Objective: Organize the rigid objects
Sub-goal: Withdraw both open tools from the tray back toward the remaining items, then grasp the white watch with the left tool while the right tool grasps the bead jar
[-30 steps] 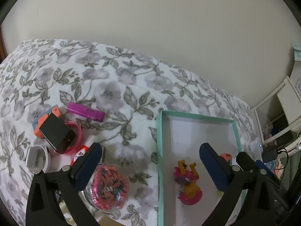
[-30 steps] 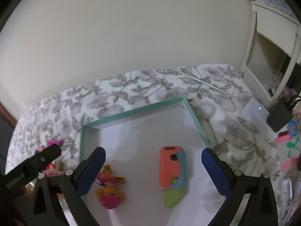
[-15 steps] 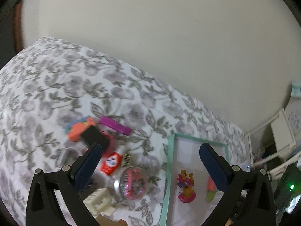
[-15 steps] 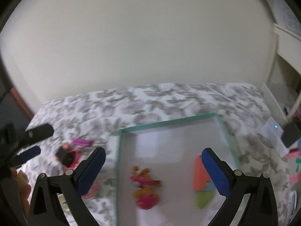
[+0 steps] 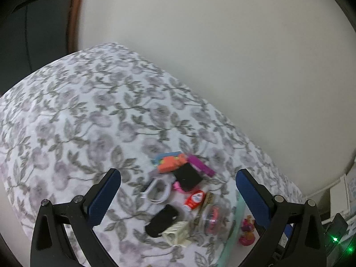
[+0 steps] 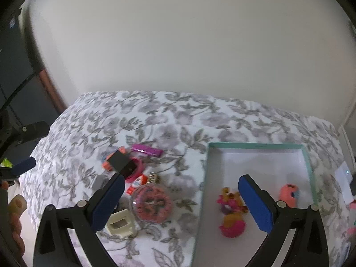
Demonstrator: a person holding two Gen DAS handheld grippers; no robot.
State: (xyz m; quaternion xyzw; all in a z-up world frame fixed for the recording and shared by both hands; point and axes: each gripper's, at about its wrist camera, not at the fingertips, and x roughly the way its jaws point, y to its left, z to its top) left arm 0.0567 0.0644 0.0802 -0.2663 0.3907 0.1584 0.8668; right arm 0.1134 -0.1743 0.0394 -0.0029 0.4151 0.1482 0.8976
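Teal-rimmed rectangular box (image 6: 310,162) on floral bedspread (image 6: 169,120)

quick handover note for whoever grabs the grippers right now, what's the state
Left gripper: open, empty, above the loose pile.
Right gripper: open, empty, above the tray's left edge.
Done: pink and yellow toy and orange case lie in the teal-rimmed tray.
Left on the bedspread: purple bar, black block, clear round container, white square piece, glue tube.

The bed cover (image 6: 178,122) is soft matt cloth; the tray (image 6: 255,155) looks like smooth matt cardboard; the round case (image 6: 151,202) is glossy clear plastic.
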